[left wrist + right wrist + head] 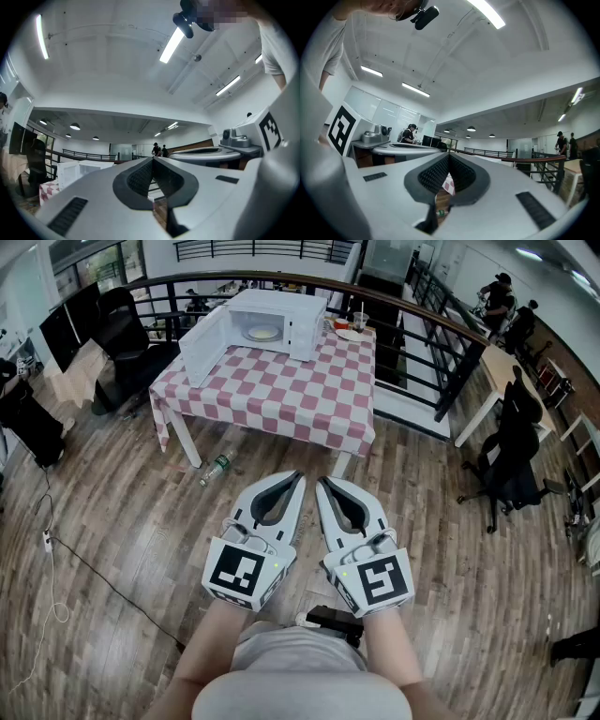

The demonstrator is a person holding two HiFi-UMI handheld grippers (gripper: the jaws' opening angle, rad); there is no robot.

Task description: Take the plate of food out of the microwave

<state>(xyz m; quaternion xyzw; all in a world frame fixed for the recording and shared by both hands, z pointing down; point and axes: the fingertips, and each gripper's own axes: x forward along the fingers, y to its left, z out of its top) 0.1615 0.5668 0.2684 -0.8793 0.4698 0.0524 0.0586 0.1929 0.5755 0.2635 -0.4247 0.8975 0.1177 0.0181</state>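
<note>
Head view: microwave [272,322] open on the tabletop [281,399], plate [262,333] inside; left claw [296,478] and right claw [322,483] pressed together, empty, well apart from it; fetching not begun

Plenty of brown plank floor [122,521] is open in front of the table with the red-and-white checked cloth [281,395]. The only clutter is a small green bottle [217,467] lying by its near-left leg and a thin black cable [94,573] snaking off left. The boxy white microwave [305,320] has its door [203,345] swung out left, so the mouth is clear from the front. A small cup [361,321] sits just right of it, and a dark metal railing [422,324] runs close behind.
</note>
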